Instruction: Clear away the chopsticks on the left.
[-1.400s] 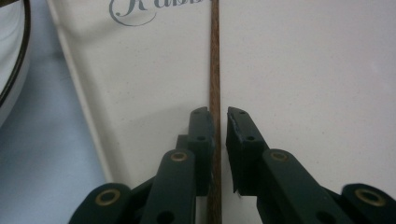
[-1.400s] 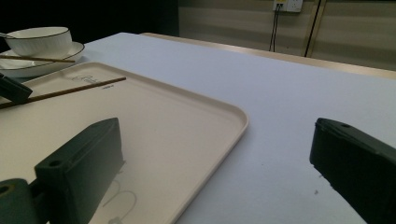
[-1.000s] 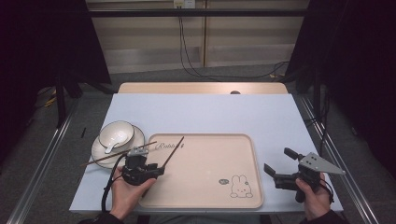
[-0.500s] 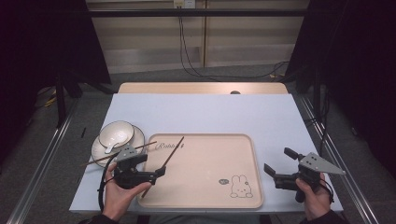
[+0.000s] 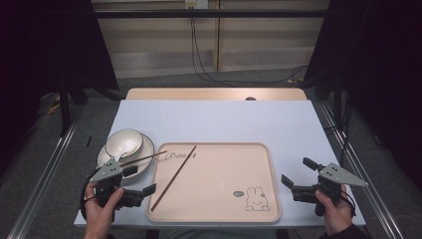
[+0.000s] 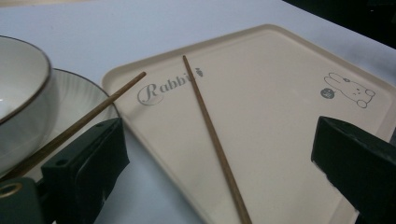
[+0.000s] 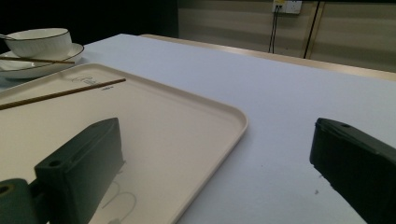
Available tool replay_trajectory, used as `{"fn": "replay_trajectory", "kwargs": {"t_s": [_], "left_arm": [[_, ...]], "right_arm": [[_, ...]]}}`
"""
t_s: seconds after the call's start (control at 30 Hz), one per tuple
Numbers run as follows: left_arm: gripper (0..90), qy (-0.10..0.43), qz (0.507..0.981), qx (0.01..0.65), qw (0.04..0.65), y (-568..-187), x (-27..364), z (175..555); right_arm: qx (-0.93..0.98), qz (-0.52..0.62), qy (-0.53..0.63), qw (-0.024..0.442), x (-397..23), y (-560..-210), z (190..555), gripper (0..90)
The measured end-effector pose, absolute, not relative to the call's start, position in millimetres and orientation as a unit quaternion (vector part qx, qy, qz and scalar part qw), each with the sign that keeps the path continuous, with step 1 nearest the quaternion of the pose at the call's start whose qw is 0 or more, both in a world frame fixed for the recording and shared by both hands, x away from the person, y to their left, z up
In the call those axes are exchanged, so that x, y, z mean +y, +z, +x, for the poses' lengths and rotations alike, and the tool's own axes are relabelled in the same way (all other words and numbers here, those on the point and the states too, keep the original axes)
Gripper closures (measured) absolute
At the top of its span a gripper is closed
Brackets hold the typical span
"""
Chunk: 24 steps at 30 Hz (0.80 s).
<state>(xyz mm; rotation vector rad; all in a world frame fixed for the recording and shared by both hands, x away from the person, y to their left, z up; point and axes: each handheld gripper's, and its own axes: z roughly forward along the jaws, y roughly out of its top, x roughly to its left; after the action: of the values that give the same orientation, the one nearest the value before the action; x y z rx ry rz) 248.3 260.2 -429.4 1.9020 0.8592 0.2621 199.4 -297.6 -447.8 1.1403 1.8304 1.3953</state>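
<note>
A thin dark-brown wooden chopstick (image 5: 173, 177) is lying flat on the beige rectangular rabbit-print tray (image 5: 219, 219), slanting toward 1 o'clock. A second matching chopstick (image 5: 142, 160) is resting across the white plate (image 5: 145, 149), tip overhanging the tray's 10 o'clock corner.

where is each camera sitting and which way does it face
High view: fixed above the person's side, looking forward and down on the table; shows both hands, the left claw and right claw.
Left gripper view: rides the left claw, looking between its open jaws over the tray, one chopstick and the bowl.
Right gripper view: rides the right claw, looking low across the tray's corner toward the far bowl.
Shared: both gripper views see the tray and that chopstick.
</note>
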Motion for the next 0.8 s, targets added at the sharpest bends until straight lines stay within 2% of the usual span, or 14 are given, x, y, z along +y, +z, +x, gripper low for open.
{"fn": "replay_trajectory", "kwargs": {"t_s": [0.37,0.57,0.63,0.8], "left_arm": [[3.4,0.115,0.792,0.323,0.506,-421,299,242],[3.5,0.122,0.793,0.322,0.502,-419,320,245],[5.1,0.103,0.798,0.316,0.503,-420,327,249],[5.2,0.118,0.798,0.324,0.494,-420,346,256]], "right_arm": [[0.683,0.426,0.52,0.285,-297,-448,200,2.2],[0.683,0.425,0.522,0.283,-297,-448,199,2.2],[0.683,0.426,0.521,0.284,-297,-448,199,2.2],[0.684,0.425,0.521,0.283,-296,-448,199,2.2]]}}
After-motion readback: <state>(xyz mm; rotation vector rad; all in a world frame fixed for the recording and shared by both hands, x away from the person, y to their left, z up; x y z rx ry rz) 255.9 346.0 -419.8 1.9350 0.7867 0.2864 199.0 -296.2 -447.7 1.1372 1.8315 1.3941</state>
